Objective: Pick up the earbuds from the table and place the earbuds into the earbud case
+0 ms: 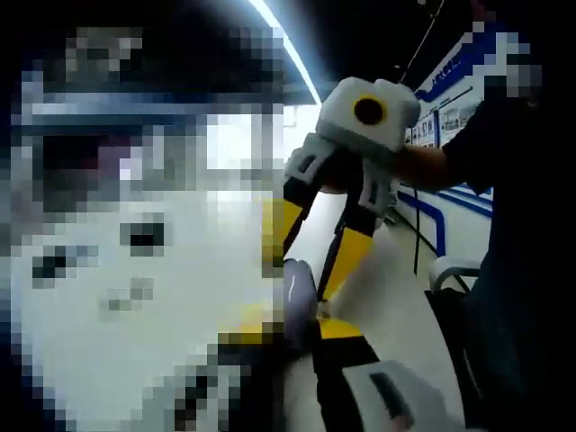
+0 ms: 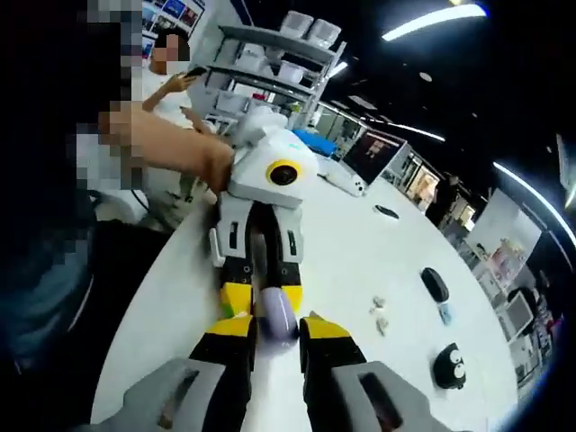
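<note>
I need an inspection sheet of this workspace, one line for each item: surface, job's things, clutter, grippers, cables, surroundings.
surface: white table.
job's things: pale purple case between the jaws of both grippers; small white earbuds lying loose on the table.
clutter: black oval thing; small blue thing; black round toy with eyes.
grippers: left gripper and right gripper meet tip to tip at the case; grip cannot be told.
cables: nothing seen.
surroundings: shelf with bins; monitor; seated person.
</note>
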`<state>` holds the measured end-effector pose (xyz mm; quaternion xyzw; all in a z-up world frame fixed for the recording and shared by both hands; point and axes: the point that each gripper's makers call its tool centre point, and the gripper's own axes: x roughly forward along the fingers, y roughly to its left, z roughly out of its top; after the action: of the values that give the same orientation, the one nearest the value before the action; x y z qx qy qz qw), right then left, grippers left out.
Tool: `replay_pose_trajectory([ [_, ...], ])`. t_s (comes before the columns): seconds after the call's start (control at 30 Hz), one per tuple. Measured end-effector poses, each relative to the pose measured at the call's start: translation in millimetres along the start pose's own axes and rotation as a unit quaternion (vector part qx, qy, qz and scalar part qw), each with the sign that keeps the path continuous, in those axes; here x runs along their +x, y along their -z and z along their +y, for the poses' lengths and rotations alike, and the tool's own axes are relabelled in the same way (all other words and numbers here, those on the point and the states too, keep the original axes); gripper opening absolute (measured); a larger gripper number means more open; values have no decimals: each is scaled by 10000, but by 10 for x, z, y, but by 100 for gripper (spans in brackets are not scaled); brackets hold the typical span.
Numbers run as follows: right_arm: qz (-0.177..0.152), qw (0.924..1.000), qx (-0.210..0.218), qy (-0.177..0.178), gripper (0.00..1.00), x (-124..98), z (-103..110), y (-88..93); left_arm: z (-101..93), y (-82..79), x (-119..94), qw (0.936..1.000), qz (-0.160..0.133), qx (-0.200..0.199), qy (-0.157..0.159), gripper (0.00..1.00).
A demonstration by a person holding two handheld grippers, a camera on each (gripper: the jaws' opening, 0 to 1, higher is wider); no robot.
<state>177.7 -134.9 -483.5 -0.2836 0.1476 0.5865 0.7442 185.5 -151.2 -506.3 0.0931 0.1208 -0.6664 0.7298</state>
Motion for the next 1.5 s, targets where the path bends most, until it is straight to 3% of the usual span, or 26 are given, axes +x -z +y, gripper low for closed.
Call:
replay_pose_trajectory([
  [0.13, -111, 9998, 29, -169, 19, 55, 12, 17, 0, 1, -1, 10000, 10, -13, 66, 19],
  [0.4, -584, 9957, 516, -492, 16, 40, 74, -17, -11, 4, -6, 9999, 2, -48, 106, 19],
  [0.73, -774, 9890, 1164, -488, 15, 2, 58, -4, 10, 1, -22, 9998, 46, -194, 23, 22],
  [1.03, -829, 9743, 2050, -432, 15, -59, 19, 51, 19, 0, -30, 9998, 59, -197, -75, 23],
  [1.5, -1027, 9518, 2843, -523, 15, -203, 9, -57, -23, -141, -146, 9991, -214, -170, -321, 24],
])
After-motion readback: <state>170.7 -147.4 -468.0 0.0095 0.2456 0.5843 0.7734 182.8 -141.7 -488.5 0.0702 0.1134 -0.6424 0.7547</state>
